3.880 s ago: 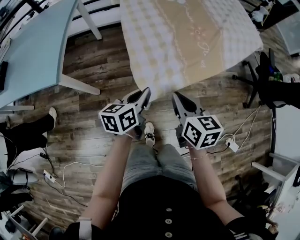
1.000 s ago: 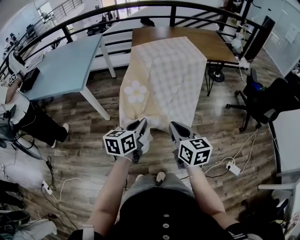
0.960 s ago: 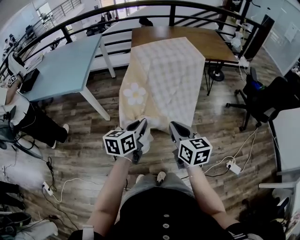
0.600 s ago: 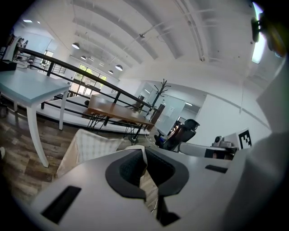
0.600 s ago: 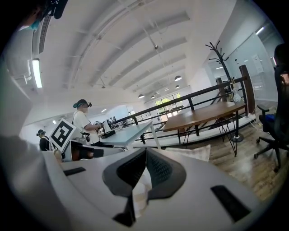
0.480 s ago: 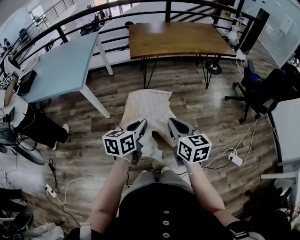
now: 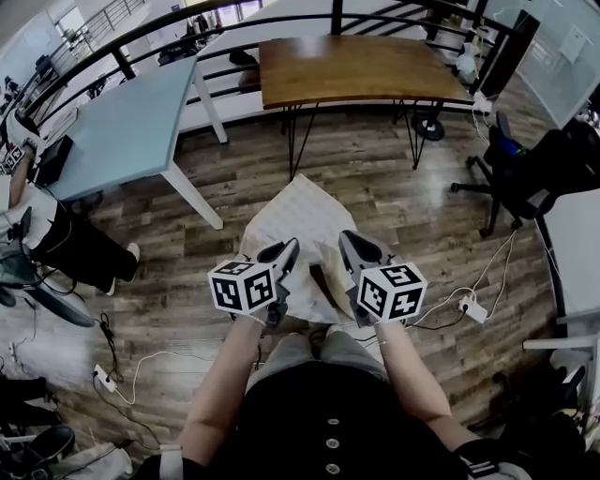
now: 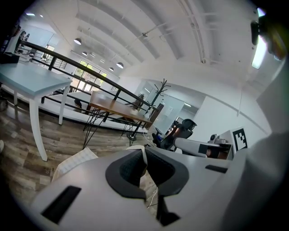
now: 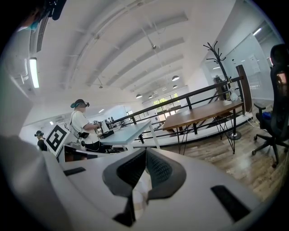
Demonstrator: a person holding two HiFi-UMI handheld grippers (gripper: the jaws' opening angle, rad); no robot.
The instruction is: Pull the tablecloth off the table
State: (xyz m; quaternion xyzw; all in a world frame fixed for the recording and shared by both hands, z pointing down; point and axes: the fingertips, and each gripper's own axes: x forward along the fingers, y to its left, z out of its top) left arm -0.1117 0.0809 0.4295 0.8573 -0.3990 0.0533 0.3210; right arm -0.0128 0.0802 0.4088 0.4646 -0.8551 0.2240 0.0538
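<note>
The pale checked tablecloth (image 7: 300,217) lies crumpled on the wooden floor just ahead of the person's feet. Beyond it stands the brown wooden table (image 7: 356,67) with a bare top. My left gripper (image 7: 289,249) is shut on the cloth's near edge; in the left gripper view a strip of fabric (image 8: 143,153) is pinched between the shut jaws. My right gripper (image 7: 348,240) is shut on the same edge a hand's width to the right, and pale fabric (image 9: 137,185) hangs below its closed pads. Both grippers are held low in front of the person's waist.
A light blue table (image 7: 122,122) stands at the left, with a seated person's legs (image 7: 75,248) beside it. A black office chair (image 7: 534,178) is at the right. Cables and a power strip (image 7: 472,309) lie on the floor. A black railing (image 7: 281,23) runs behind the tables.
The tablecloth has slid wholly off the wooden table and dropped onto the floor, gathering towards the grippers. Both grippers stay shut on its near edge at about the same place.
</note>
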